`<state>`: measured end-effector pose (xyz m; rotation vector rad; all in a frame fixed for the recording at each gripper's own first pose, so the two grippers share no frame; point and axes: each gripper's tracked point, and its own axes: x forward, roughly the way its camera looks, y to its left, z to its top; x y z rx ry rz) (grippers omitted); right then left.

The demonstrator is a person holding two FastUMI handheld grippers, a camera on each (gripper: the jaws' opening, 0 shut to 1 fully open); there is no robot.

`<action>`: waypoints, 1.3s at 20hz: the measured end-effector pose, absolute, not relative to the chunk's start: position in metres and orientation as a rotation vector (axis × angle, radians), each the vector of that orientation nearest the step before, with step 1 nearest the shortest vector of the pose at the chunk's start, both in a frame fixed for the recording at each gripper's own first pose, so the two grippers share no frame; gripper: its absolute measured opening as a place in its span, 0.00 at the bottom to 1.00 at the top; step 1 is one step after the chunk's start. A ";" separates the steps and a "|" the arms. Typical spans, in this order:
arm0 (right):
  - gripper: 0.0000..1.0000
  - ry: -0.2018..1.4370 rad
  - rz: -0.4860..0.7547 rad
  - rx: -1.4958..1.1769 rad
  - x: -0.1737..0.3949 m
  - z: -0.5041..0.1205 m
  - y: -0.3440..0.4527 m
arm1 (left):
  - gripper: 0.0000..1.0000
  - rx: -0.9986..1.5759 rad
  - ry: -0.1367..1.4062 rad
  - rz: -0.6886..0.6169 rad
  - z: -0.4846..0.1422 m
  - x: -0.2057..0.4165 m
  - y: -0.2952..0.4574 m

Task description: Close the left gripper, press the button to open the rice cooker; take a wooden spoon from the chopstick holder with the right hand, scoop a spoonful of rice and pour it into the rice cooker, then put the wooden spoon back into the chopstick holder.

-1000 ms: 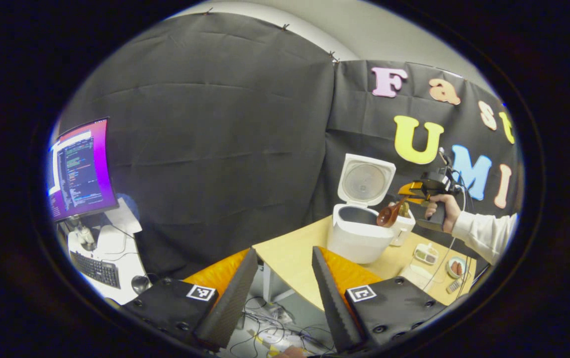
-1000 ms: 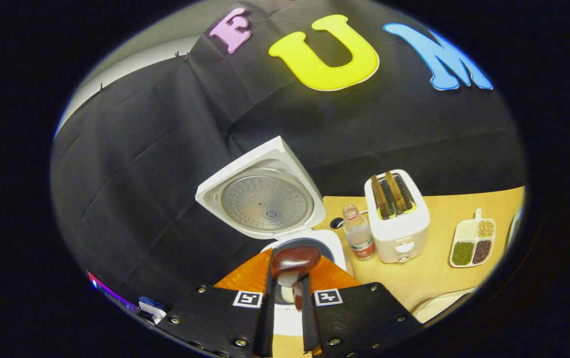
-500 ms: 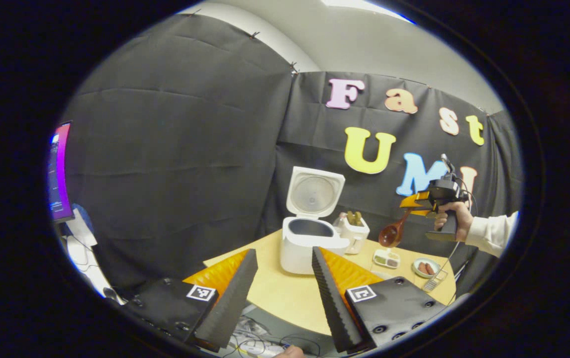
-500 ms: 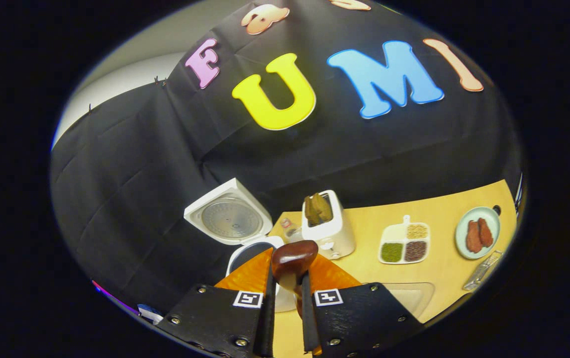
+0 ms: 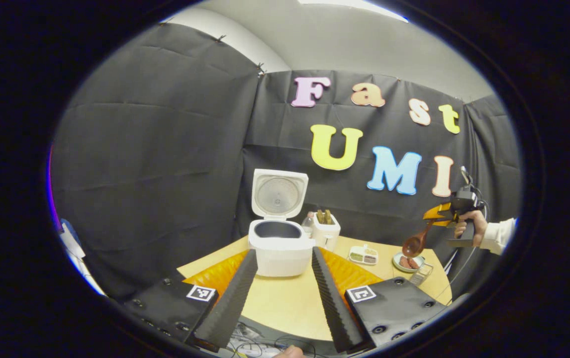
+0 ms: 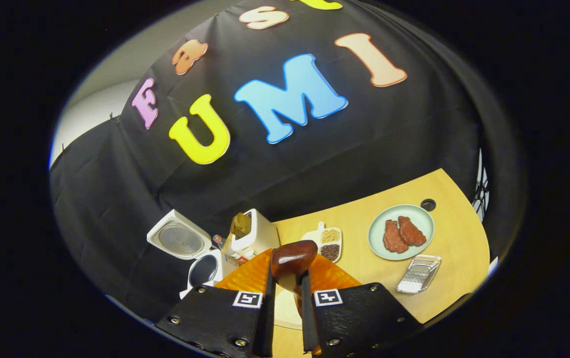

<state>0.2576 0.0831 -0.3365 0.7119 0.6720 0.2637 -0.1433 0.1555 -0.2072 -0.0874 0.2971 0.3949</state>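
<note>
The wooden spoon (image 6: 292, 258) is pinched by its handle between the fingers of the right gripper (image 6: 285, 298), held in the air over the right side of the counter (image 5: 285, 303), well apart from the open rice cooker (image 5: 279, 238) on the left. The left gripper (image 5: 279, 293) hangs back with fingers spread, holding nothing. I judge the returning step in hand; next, lowering the spoon into the chopstick holder, which I cannot pick out.

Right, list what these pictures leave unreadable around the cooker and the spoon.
- Rice cooker pot contents: left gripper view, the rim hides the inside.
- Wooden spoon bowl contents: right gripper view shows its underside; far and small in left gripper view.
- Spoon handle: right gripper view, hidden between the right gripper fingers.
</note>
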 end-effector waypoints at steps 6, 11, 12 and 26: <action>0.24 0.722 0.177 0.745 0.258 -0.392 -0.013 | 0.75 -0.075 0.358 0.374 -0.223 -0.113 0.073; 0.24 0.758 0.148 0.777 0.264 -0.443 -0.046 | 0.75 -0.068 0.408 0.408 -0.231 -0.099 0.022; 0.23 0.769 0.142 0.773 0.263 -0.453 -0.051 | 0.75 -0.058 0.421 0.408 -0.235 -0.099 0.011; 0.24 0.884 0.146 0.780 0.227 -0.518 -0.057 | 0.75 0.011 0.462 0.419 -0.233 -0.085 -0.045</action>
